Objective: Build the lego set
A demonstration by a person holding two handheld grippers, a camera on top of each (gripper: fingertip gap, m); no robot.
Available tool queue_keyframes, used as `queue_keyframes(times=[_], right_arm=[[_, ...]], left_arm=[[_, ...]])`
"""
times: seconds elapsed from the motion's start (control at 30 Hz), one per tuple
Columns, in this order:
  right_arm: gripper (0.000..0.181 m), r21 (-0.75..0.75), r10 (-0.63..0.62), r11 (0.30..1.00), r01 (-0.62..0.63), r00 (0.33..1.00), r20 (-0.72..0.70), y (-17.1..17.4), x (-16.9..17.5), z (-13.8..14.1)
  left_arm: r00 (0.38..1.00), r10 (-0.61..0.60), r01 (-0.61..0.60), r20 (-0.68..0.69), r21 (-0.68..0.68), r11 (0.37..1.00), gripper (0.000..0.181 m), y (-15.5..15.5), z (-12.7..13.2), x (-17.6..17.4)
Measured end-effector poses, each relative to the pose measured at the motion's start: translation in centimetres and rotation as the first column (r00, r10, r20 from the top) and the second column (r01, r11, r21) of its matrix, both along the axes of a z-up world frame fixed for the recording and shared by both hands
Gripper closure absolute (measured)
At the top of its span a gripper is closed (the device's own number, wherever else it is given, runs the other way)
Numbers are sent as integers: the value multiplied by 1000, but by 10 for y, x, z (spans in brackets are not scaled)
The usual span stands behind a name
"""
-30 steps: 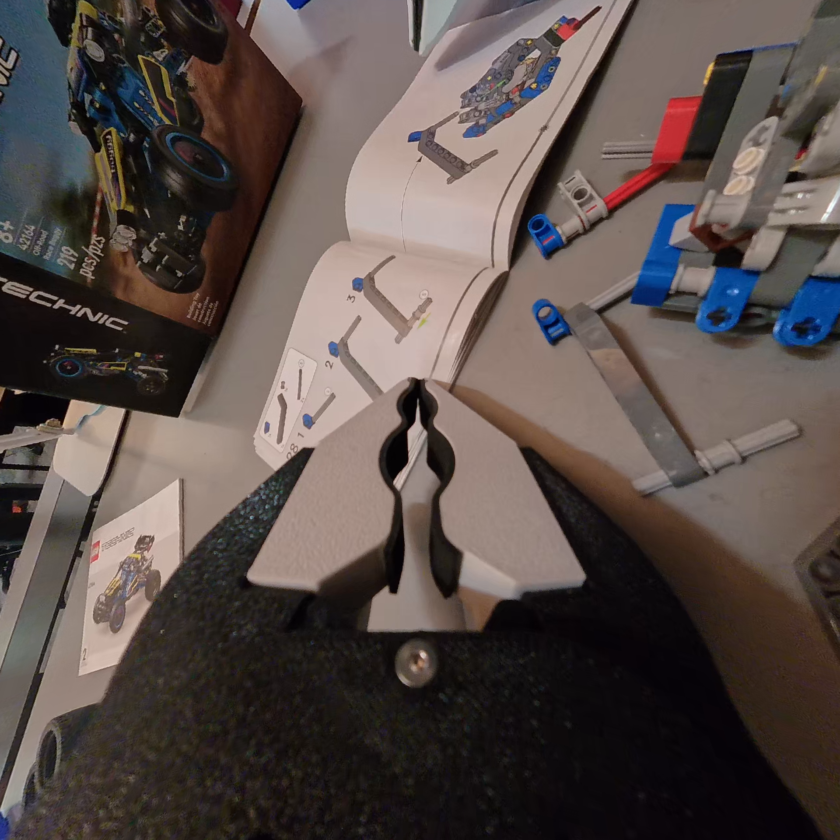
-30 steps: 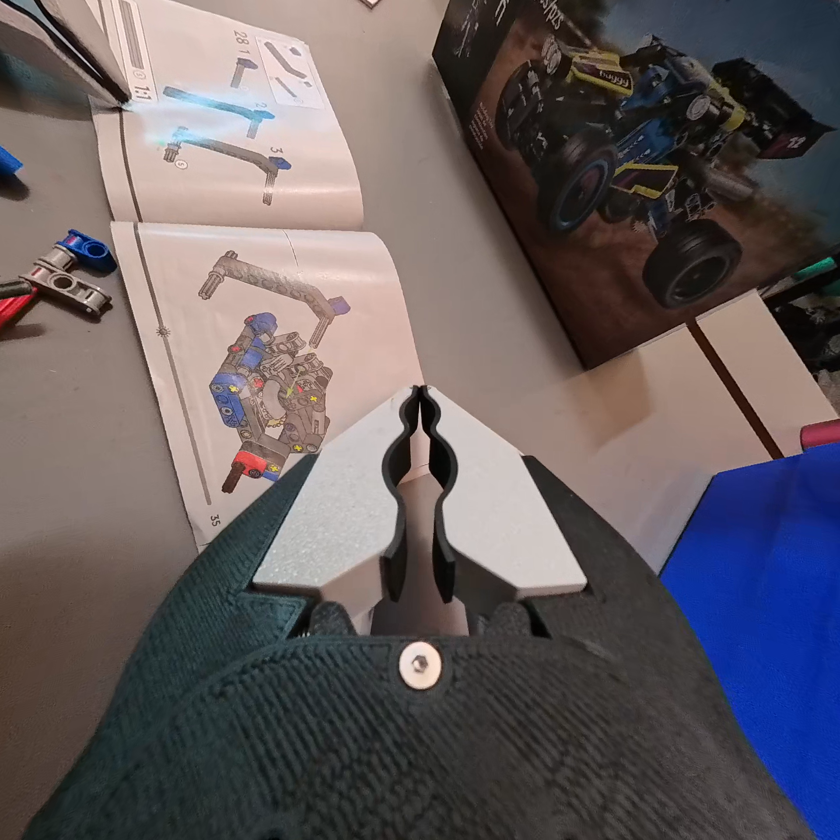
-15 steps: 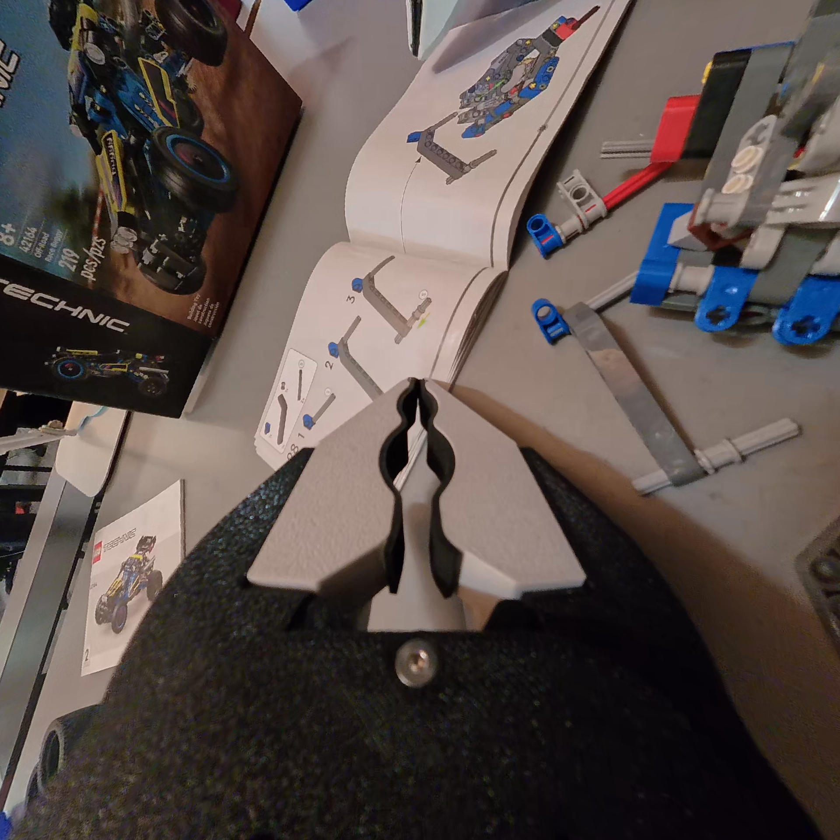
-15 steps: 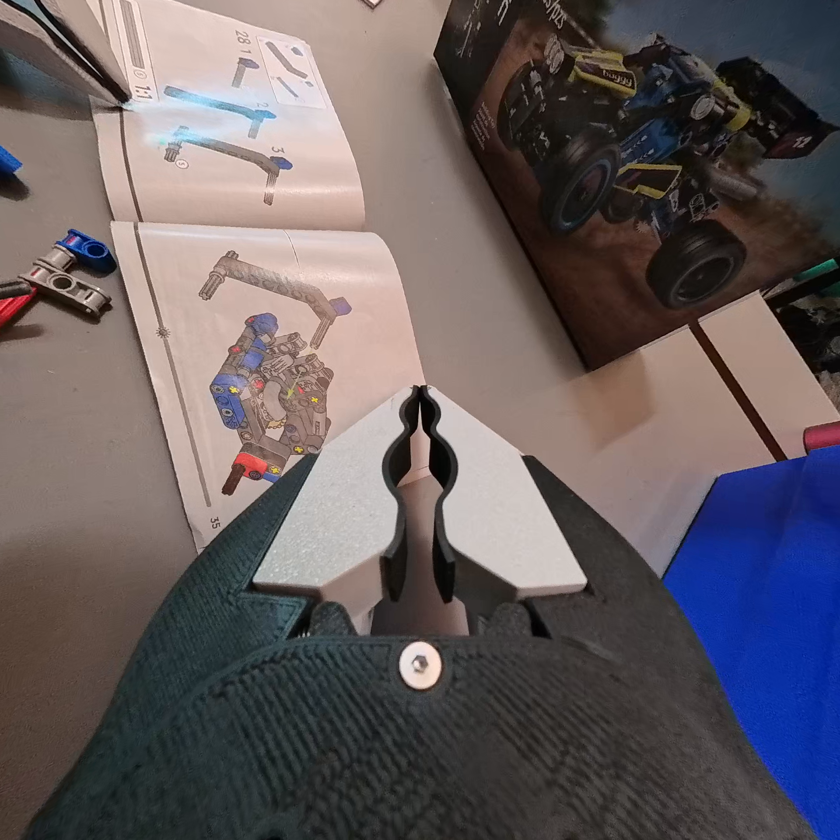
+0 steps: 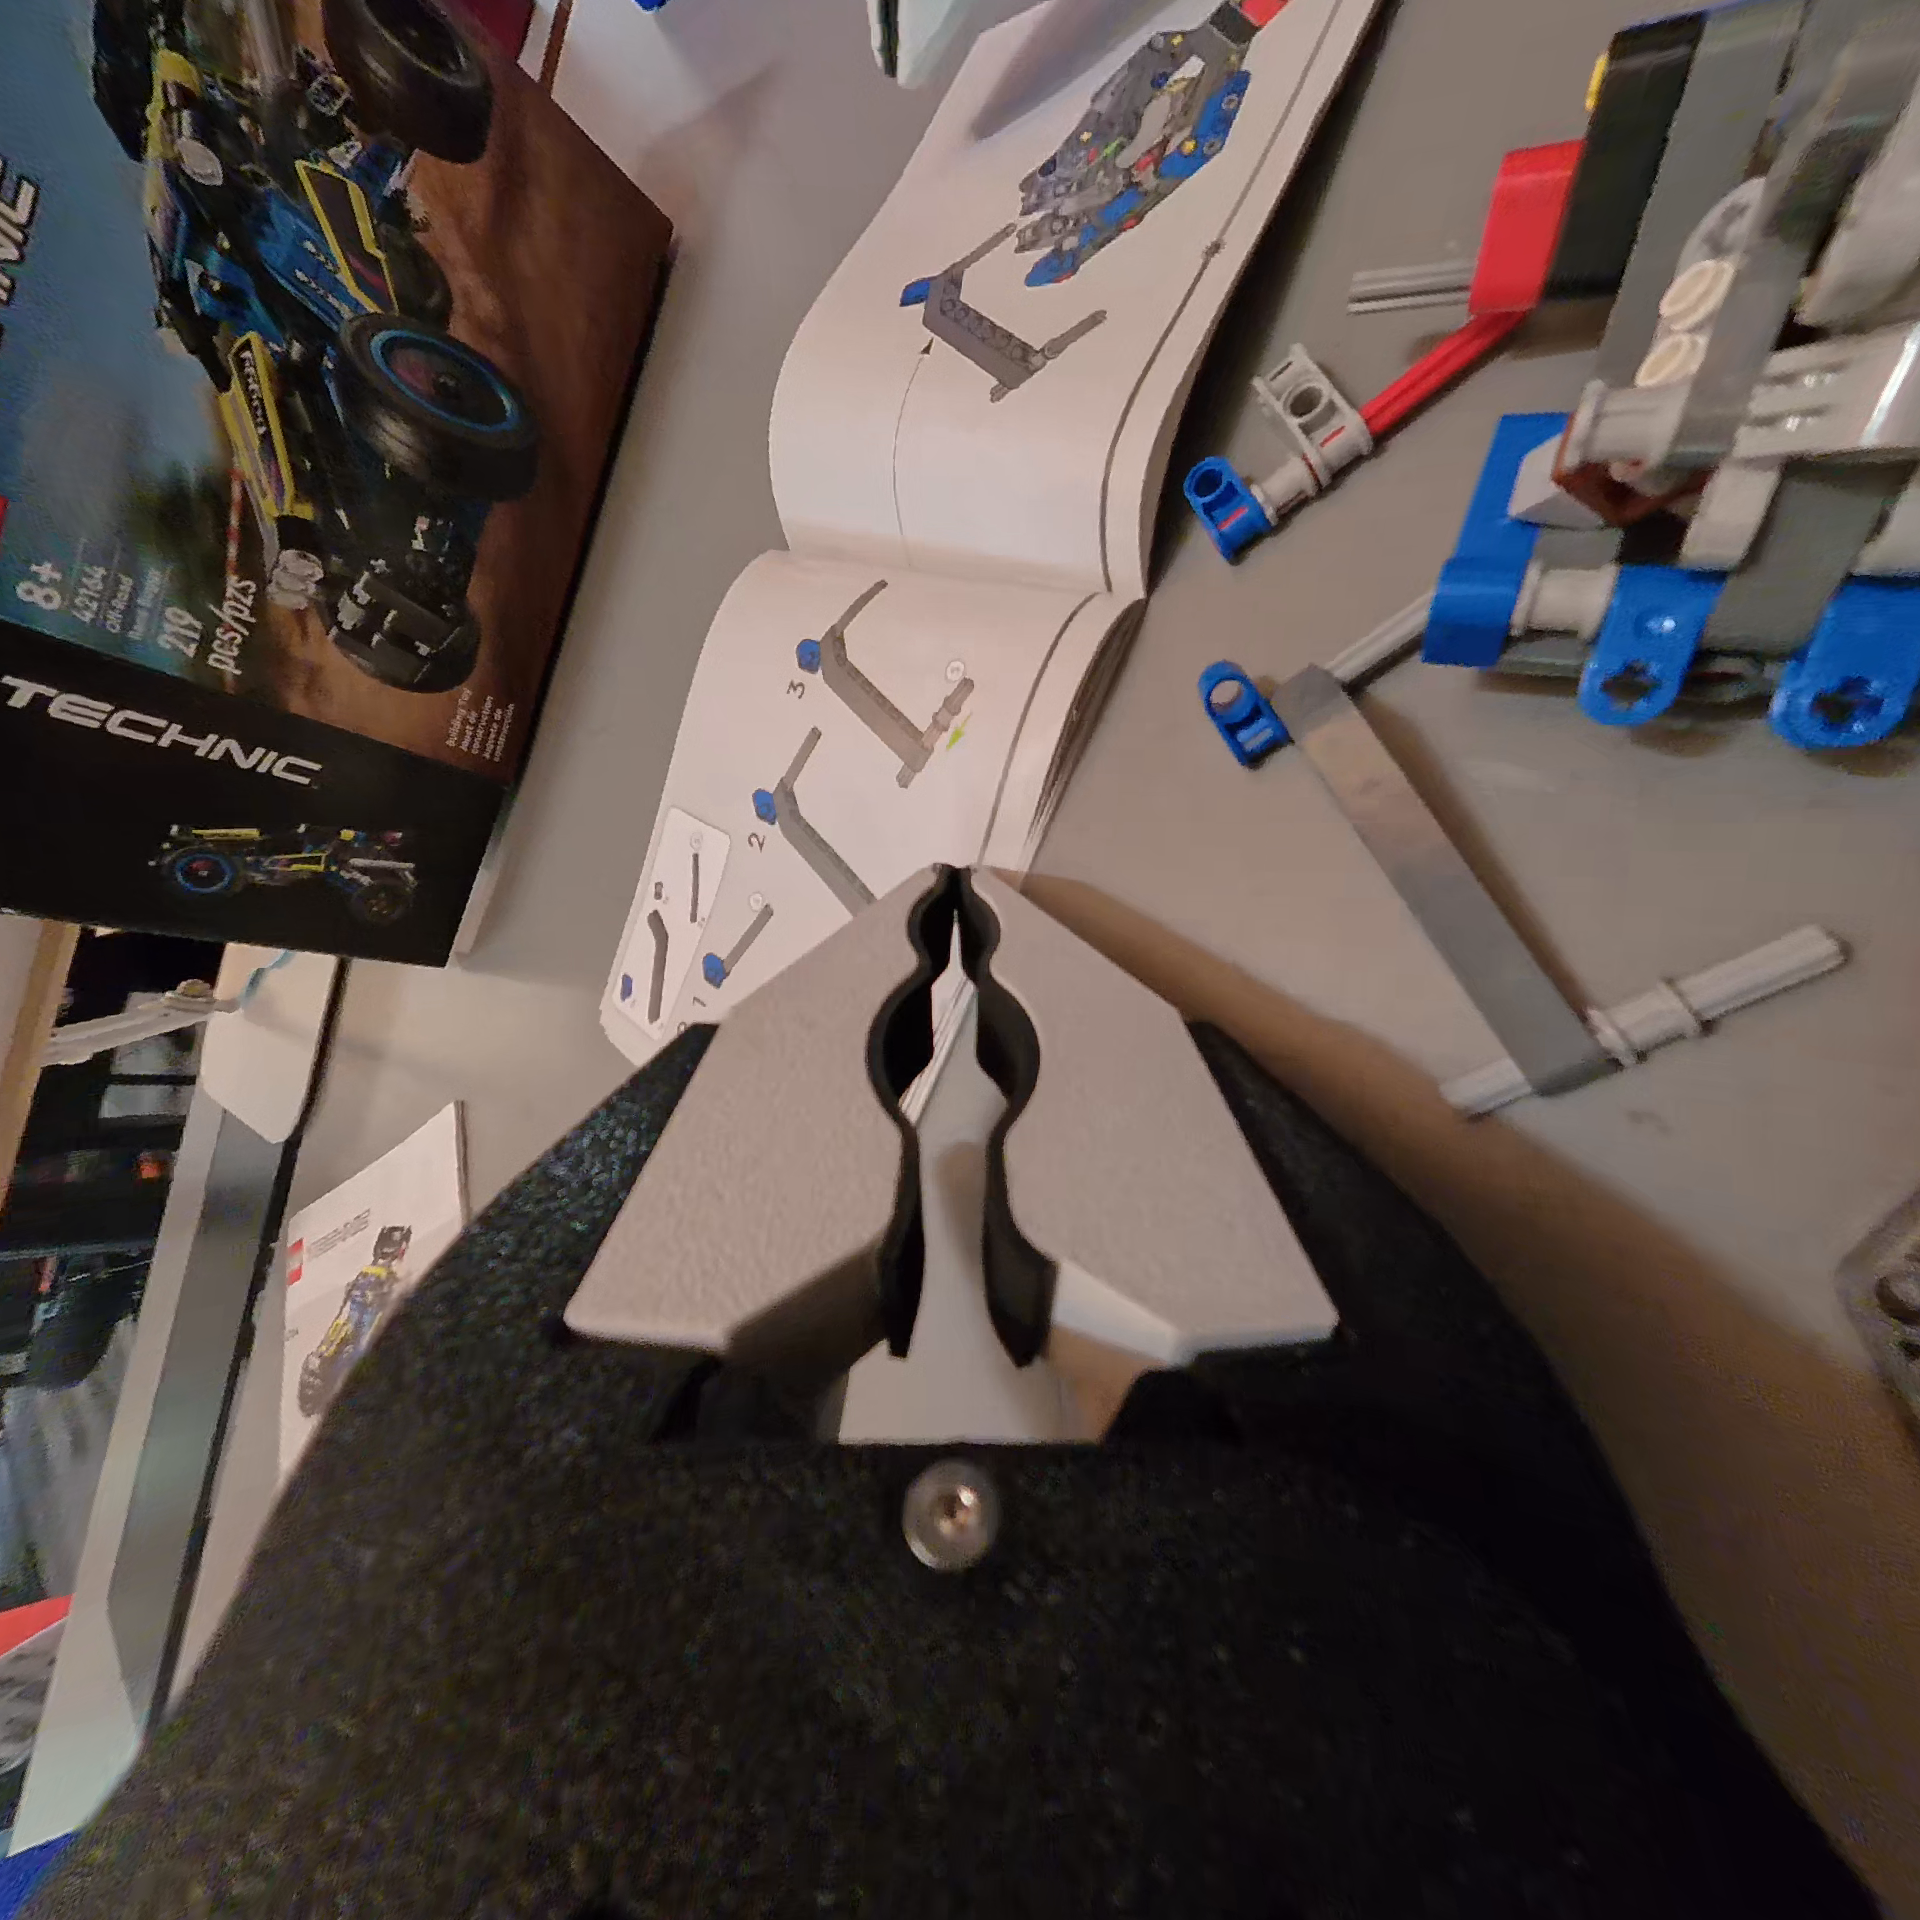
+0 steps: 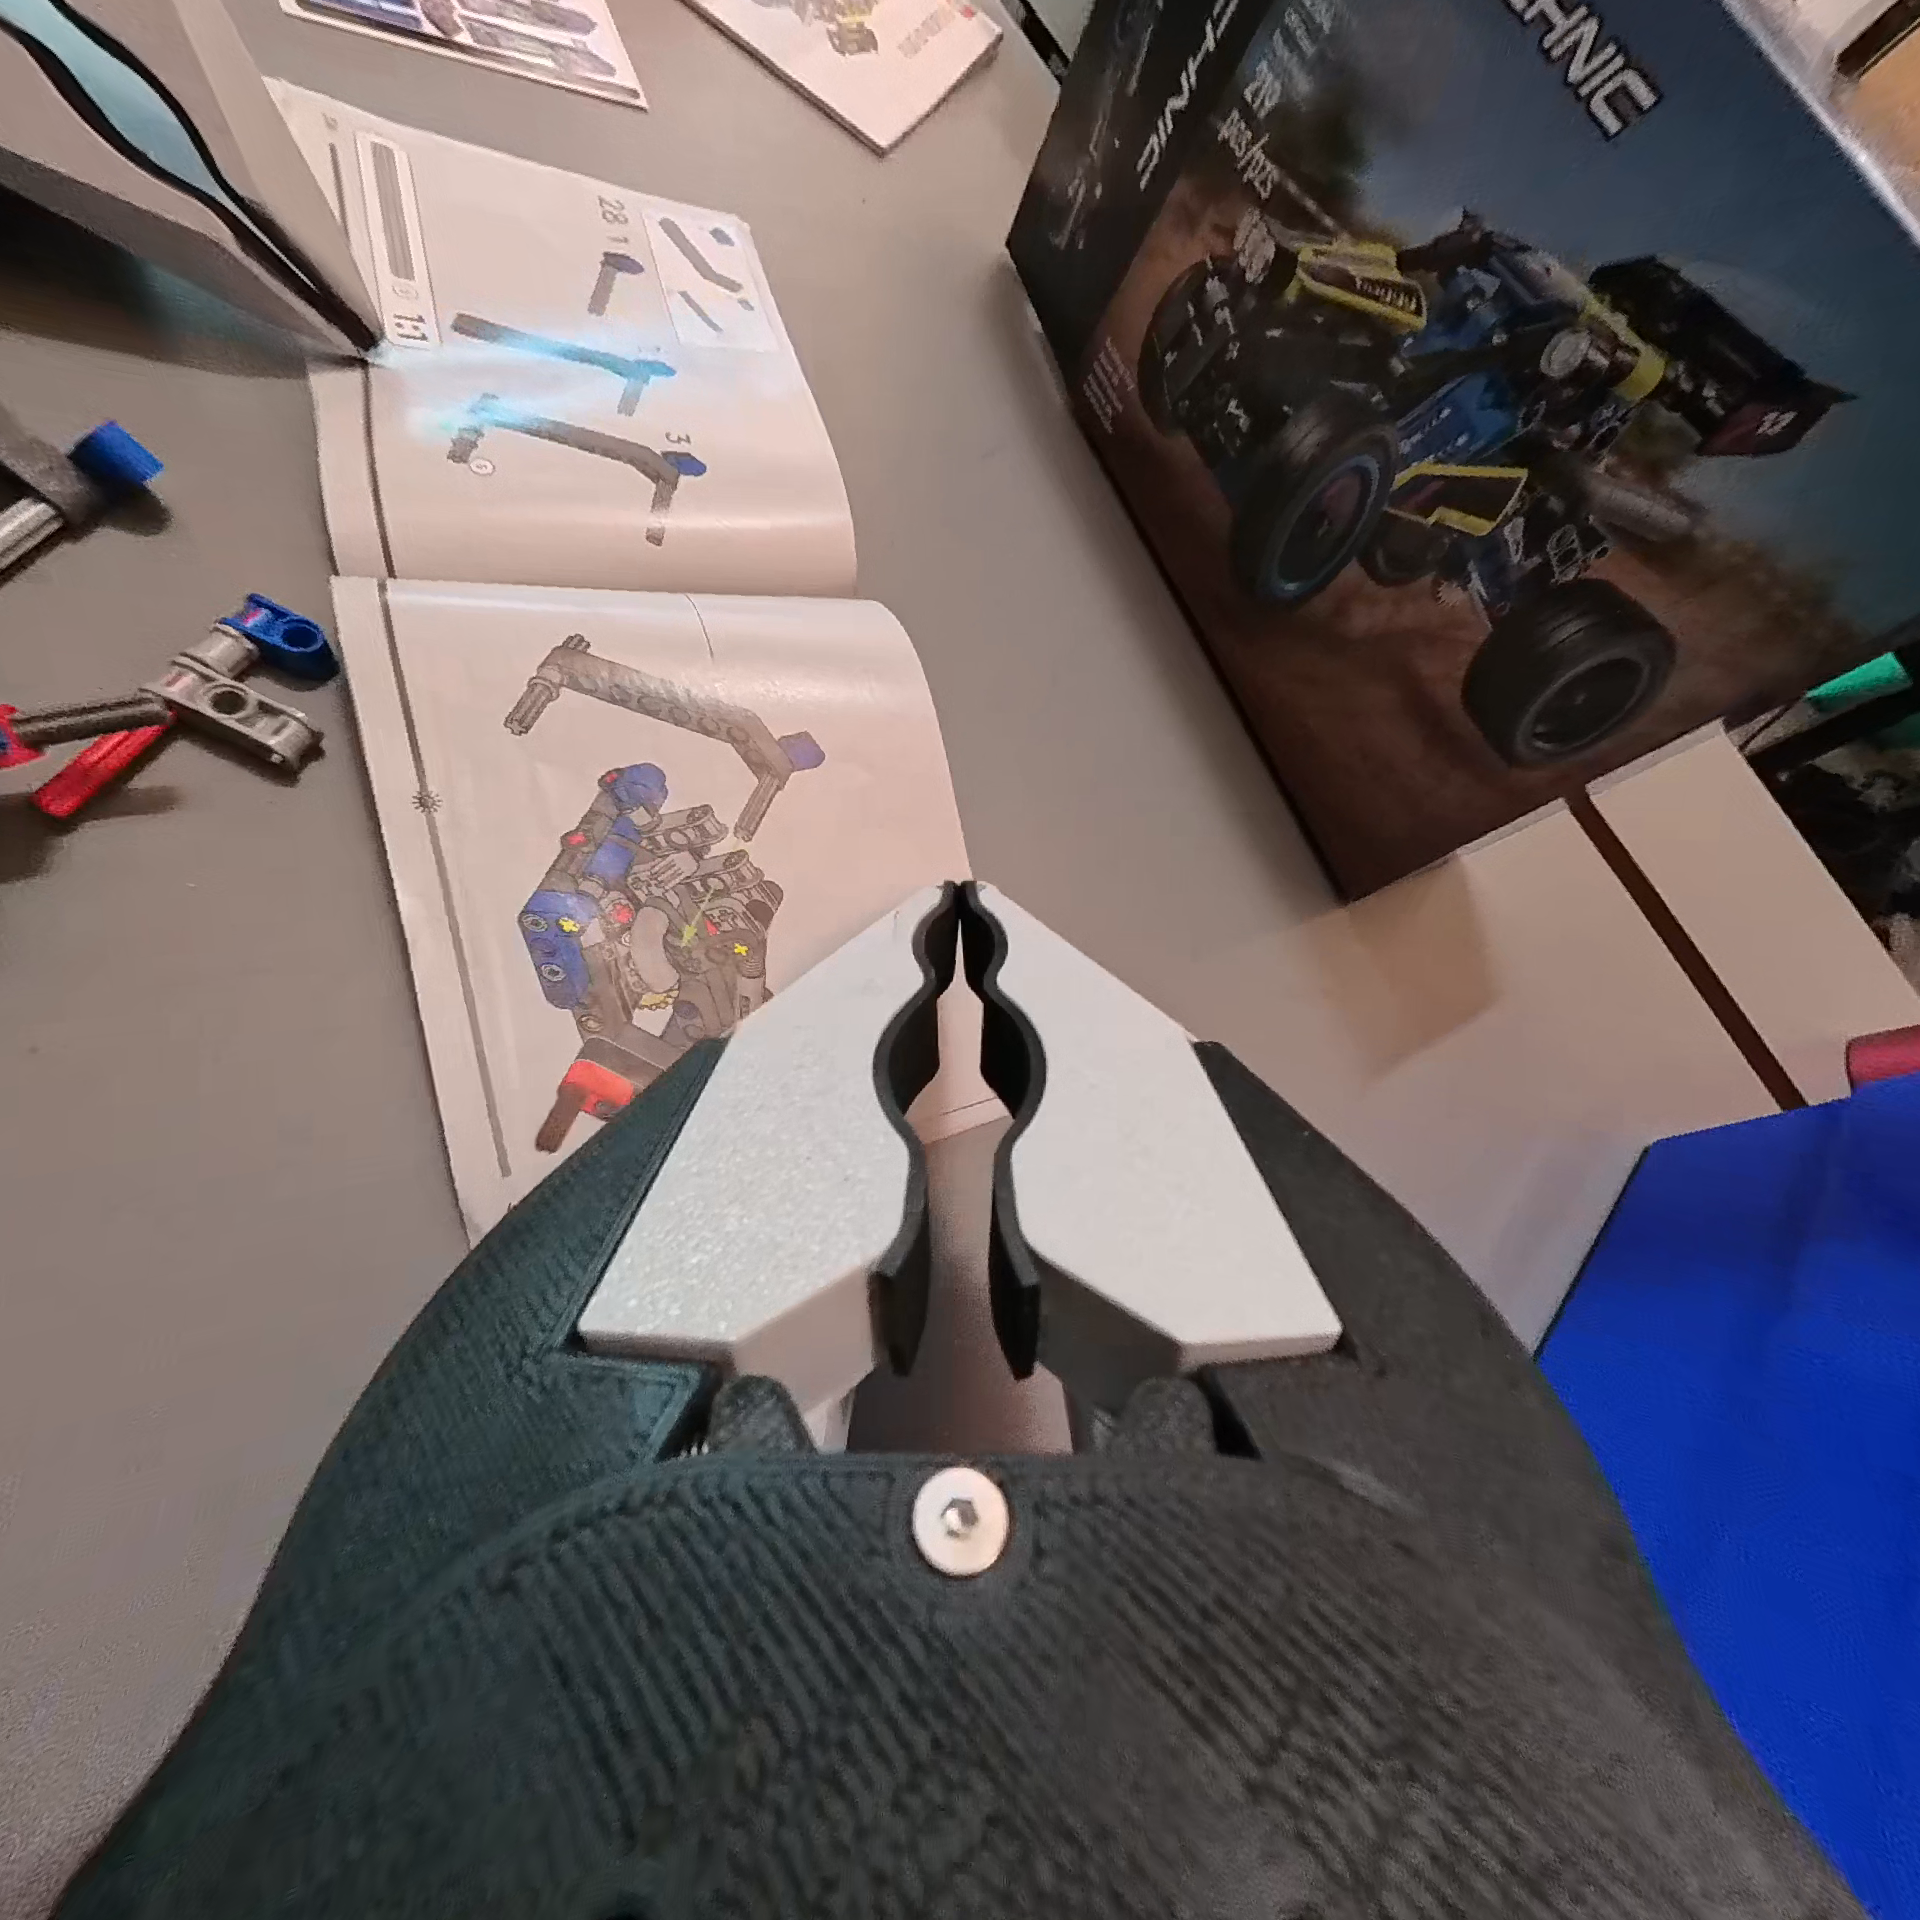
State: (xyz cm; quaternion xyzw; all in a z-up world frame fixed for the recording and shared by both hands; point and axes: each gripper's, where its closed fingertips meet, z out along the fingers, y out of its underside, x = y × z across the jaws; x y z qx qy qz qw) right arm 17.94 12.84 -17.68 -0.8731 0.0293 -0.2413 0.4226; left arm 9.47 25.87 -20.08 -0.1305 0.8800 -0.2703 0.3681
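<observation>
Little has changed on the left: the left gripper (image 5: 954, 878) hovers over the near corner of the open instruction booklet (image 5: 997, 457) much as it did a second ago, jaws closed tip to tip with nothing between them, and the loose parts lie where they were. The right wrist view has shifted more, pulling back and tilting so that more of the far table shows, including a sheet and a second small booklet (image 6: 862, 62) that were out of frame before; the right gripper (image 6: 958, 894) is likewise closed and empty above the lower page of the booklet. Both claws seem to be paused over the step diagrams, so I judge this a moment of reading rather than building, with no piece yet picked. The work itself, a partly built model (image 5: 1725, 488) in grey, blue and red, sits at the right edge of the left view, well apart from that gripper, and is cut off by the frame, so how far it has come is hard to say. Between it and the booklet lie a long grey beam with blue connector (image 5: 1423, 862), crossed at its near end by a pale axle (image 5: 1662, 1013), and a small red axle assembly (image 5: 1320, 436). The set's box (image 5: 260, 436) stands left of the booklet; a blue surface (image 6: 1766, 1403) at the right view's edge may be a tray or mat
</observation>
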Motion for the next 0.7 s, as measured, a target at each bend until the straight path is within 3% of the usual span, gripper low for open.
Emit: queue_keyframes(times=[0.17,0.23,0.4,0.57,0.7], right_arm=[[181,-25,69,997,-68,997,38,-3,-10,7],[181,-19,131,991,-132,991,-22,-3,-23,5],[159,-109,231,962,-249,961,-153,-14,-54,-14],[162,-96,309,940,-329,934,-177,-10,-72,-20],[167,-156,209,965,-213,977,-42,-8,-46,-19]], left_arm=[[998,-1,-2,69,46,999,181,0,6,2],[993,-4,-1,122,41,999,181,0,15,4],[977,1,2,213,-13,1000,181,-1,33,7],[978,-14,22,208,-36,999,181,-4,33,7],[984,-43,62,173,-108,992,181,-10,36,2]])
